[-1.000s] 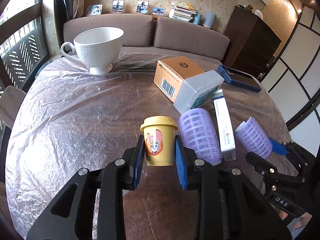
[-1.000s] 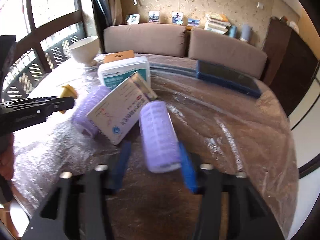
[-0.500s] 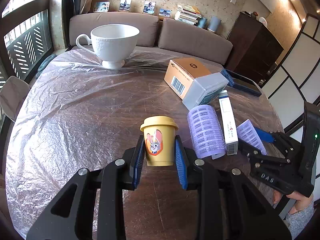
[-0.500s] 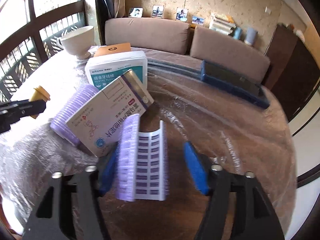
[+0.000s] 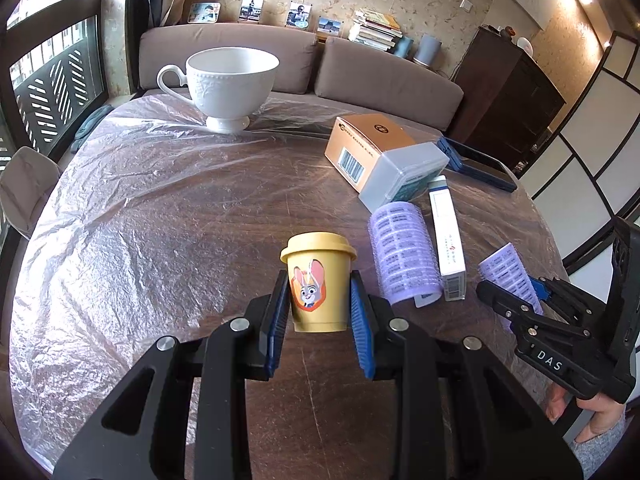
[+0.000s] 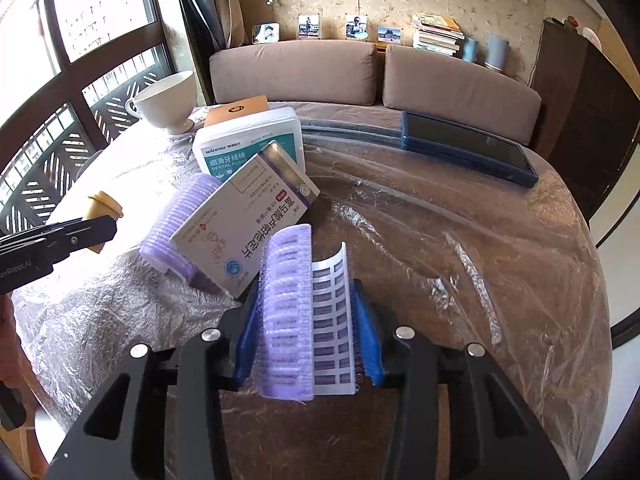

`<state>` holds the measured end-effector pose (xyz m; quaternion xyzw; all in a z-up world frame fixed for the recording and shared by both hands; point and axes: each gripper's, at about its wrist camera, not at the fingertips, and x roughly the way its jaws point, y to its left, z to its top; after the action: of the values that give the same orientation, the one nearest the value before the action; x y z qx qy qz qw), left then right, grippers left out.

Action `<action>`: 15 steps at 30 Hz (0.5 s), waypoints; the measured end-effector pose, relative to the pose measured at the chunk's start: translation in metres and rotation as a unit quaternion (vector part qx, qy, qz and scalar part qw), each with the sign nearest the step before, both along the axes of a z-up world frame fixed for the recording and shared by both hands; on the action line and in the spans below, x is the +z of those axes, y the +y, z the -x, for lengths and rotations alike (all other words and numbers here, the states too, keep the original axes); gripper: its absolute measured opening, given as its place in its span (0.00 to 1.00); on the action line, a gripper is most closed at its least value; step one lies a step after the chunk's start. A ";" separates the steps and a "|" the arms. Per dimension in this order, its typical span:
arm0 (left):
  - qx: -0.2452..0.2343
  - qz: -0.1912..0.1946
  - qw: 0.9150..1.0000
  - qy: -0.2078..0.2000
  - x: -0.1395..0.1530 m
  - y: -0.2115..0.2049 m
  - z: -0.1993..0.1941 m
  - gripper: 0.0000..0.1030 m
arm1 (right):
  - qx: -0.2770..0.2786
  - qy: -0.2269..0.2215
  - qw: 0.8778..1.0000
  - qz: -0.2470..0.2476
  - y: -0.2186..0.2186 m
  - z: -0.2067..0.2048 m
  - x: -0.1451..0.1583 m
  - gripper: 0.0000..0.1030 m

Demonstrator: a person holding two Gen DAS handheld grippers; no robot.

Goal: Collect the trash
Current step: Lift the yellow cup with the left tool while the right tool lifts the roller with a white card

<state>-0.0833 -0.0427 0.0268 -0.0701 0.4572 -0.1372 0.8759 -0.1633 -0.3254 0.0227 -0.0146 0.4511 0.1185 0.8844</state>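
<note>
The left gripper (image 5: 319, 309) pinches a small yellow cup (image 5: 318, 280) with a lid and a cartoon rabbit sticker; its 2 blue pads press the cup's sides, and the cup stands upright between them, its base just above the counter (image 5: 168, 232) as far as the left wrist view shows. The counter is dark wood, round, and covered with a crinkled clear plastic sheet (image 5: 120, 208).

The right gripper (image 6: 308, 320) is pressed onto a purple hair roller (image 6: 286, 316), which is squashed flat between the blue pads so that its pale inner face with rows of slots shows. In the left wrist view the same gripper (image 5: 520, 292) sits at the right edge of the counter with the roller (image 5: 506, 270) sticking out past its tips, and a hand in a grey sleeve (image 5: 592, 424) holds it from below.

Just beside the cup, to its right, a 2nd purple roller (image 5: 402, 254) lies on its side. A slim white medicine box (image 5: 446, 236) lies along the roller's right side, touching it. Beyond them lies a white dental floss box (image 5: 404, 176) against an orange carton (image 5: 366, 140). A dark blue flat case (image 5: 476, 162) lies further right. A large white footed teacup (image 5: 228, 80) stands at the far side of the counter, well apart from the rest.
</note>
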 end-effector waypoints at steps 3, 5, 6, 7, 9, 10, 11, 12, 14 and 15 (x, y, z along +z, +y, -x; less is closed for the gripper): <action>-0.004 0.000 1.000 0.001 0.000 -0.004 0.005 0.30 | -0.007 0.006 1.000 -0.015 -0.003 0.006 0.001 0.40; -0.009 0.000 1.000 0.001 0.002 -0.006 0.010 0.30 | -0.012 0.011 0.999 -0.029 -0.004 0.013 0.001 0.40; -0.011 0.000 1.000 0.001 0.002 -0.007 0.013 0.30 | -0.014 0.013 0.999 -0.034 -0.004 0.016 0.001 0.40; -0.013 0.001 1.000 0.001 0.002 -0.009 0.016 0.30 | -0.015 0.013 0.999 -0.036 -0.003 0.020 0.002 0.40; -0.015 0.003 1.000 0.002 0.003 -0.010 0.021 0.30 | -0.015 0.014 0.999 -0.035 -0.002 0.023 0.002 0.40; -0.017 0.004 1.000 0.002 0.003 -0.010 0.024 0.30 | -0.013 0.014 0.999 -0.034 -0.002 0.027 0.005 0.40; -0.019 0.004 1.000 0.002 0.004 -0.011 0.027 0.30 | -0.012 0.013 0.999 -0.034 -0.001 0.031 0.006 0.40; -0.022 0.004 1.000 0.002 0.004 -0.011 0.029 0.30 | -0.012 0.013 0.999 -0.034 0.000 0.035 0.007 0.40; -0.026 0.006 1.000 0.001 0.006 -0.010 0.034 0.30 | -0.012 0.011 0.999 -0.036 0.002 0.041 0.010 0.40; -0.028 0.006 1.000 0.001 0.006 -0.010 0.038 0.30 | -0.012 0.011 0.999 -0.037 0.002 0.045 0.011 0.40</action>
<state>-0.1212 -0.0529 0.0331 -0.0625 0.4589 -0.1648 0.8708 -0.2079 -0.3234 0.0334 0.0251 0.4561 0.1243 0.8808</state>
